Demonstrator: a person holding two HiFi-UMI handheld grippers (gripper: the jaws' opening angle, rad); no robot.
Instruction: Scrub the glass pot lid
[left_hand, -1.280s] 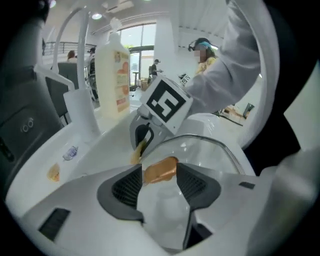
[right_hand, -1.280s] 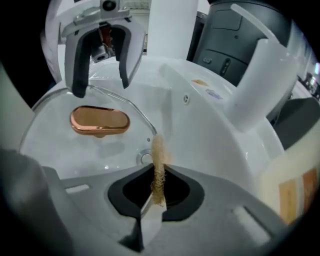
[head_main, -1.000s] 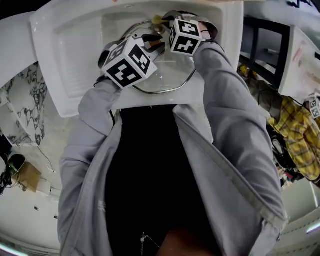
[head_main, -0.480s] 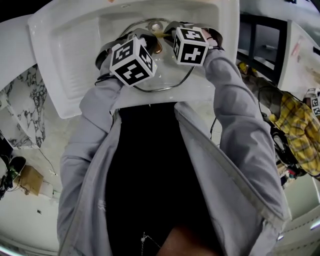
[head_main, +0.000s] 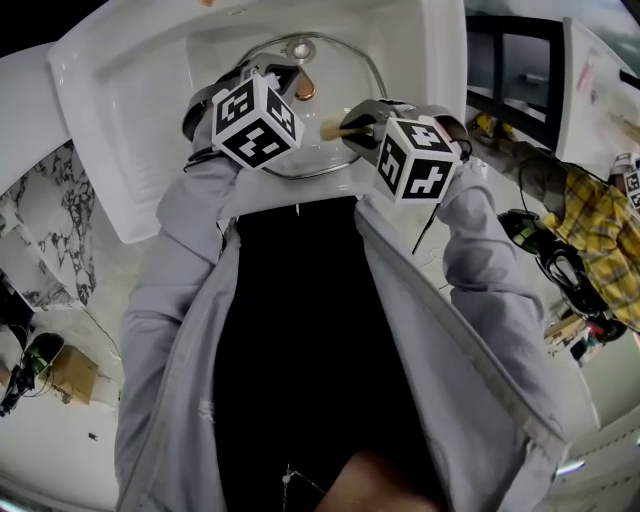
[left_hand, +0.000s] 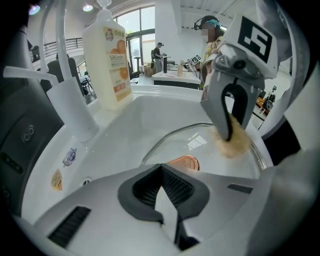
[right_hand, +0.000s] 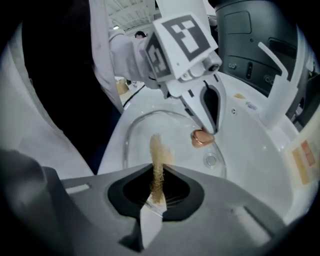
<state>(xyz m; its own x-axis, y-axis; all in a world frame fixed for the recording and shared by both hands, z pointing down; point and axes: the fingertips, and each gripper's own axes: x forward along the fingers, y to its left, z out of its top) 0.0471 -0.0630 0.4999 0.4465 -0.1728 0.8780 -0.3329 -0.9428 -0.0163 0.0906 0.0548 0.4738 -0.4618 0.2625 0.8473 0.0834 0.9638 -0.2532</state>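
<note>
Currently, your left gripper (left_hand: 161, 170) is closed, its tips set against the copper-coloured knob (head_main: 303, 90) of the round, metal-rimmed glass pot lid (head_main: 340, 80), which lies in the basin of the white ceramic sink (head_main: 140, 110). Your right gripper (right_hand: 156, 172) is clamped on a thin tan fibrous scrubbing pad (right_hand: 157, 150), held over the glass, apart from the knob.

My head camera looks steeply down from up high onto the sink (head_main: 140, 110). Each gripper camera sits low, close over it. The left one faces the right gripper (left_hand: 231, 136). The right one looks past its scrub pad (right_hand: 156, 155) at the left gripper (right_hand: 207, 131). All three see the glass lid (head_main: 350, 95).
</note>
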